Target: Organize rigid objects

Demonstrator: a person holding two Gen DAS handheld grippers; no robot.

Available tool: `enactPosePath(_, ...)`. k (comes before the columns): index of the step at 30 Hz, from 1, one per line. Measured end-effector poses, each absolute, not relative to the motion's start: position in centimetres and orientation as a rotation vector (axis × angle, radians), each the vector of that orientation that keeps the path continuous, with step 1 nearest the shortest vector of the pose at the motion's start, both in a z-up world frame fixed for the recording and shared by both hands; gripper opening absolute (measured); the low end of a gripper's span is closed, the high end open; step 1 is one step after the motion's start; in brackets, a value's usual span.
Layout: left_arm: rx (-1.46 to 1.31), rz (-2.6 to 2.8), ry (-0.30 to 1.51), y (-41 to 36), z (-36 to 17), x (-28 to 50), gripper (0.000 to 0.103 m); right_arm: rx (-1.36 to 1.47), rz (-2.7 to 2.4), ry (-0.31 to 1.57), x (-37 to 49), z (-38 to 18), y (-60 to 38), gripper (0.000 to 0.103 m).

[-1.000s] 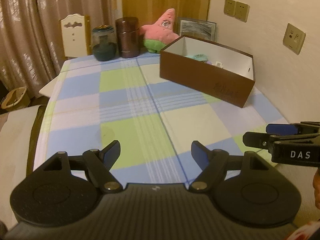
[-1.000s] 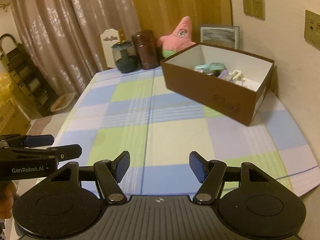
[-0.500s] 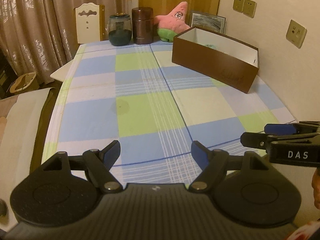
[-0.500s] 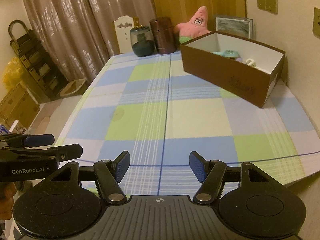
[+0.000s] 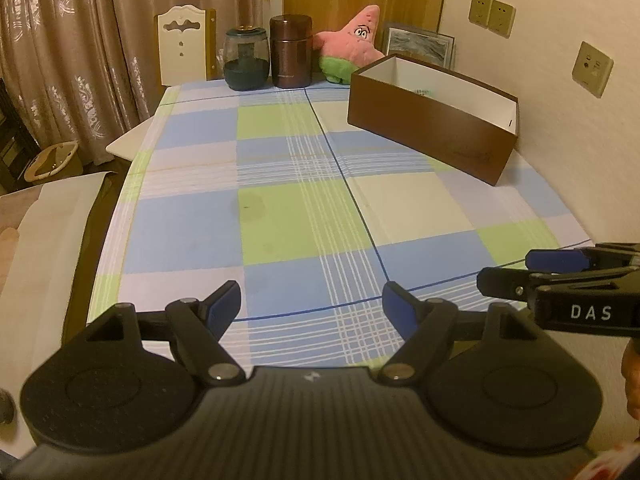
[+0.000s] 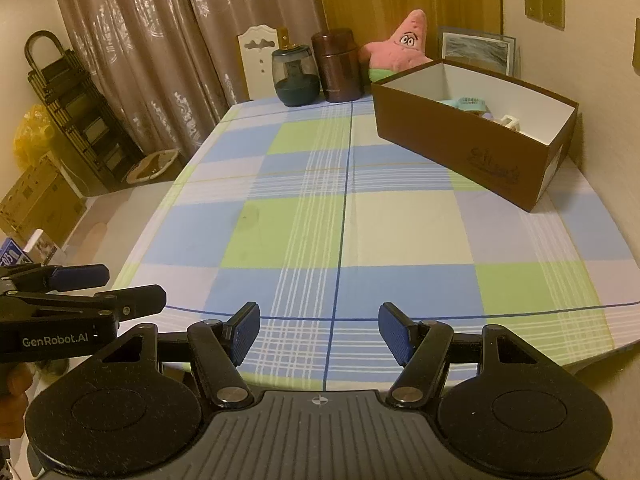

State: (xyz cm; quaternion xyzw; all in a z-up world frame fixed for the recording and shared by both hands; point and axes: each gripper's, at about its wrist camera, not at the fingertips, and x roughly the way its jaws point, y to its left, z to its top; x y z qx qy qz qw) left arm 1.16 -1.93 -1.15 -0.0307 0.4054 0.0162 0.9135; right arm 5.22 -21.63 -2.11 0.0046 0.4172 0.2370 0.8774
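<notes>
Both tools empty, jaws apart: left tool [image 5: 312, 300], right tool [image 6: 318, 330]. Rigid items [image 6: 472, 103] sit inside brown box [image 6: 460, 152] on far-right table [image 6: 304, 232]. Likely light, stiff plastic; grip across flat sides.

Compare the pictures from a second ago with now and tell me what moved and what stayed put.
Both claws drew back from the brown cardboard box toward the near edge of the checked blue, green and white tablecloth, so the box looks farther off. Nothing was grasped or released: the left claw and the right claw remain open and empty. The box, the pink starfish plush toy and the brown cylindrical canister kept their places.
</notes>
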Motion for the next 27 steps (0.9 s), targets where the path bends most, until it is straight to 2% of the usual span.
enactPosePath(27, -0.054, 0.028, 0.831, -1.89, -0.92, 1.57, 0.076, 0.006, 0.491, 0.863, 5.17, -1.71, -21.11, 0.066)
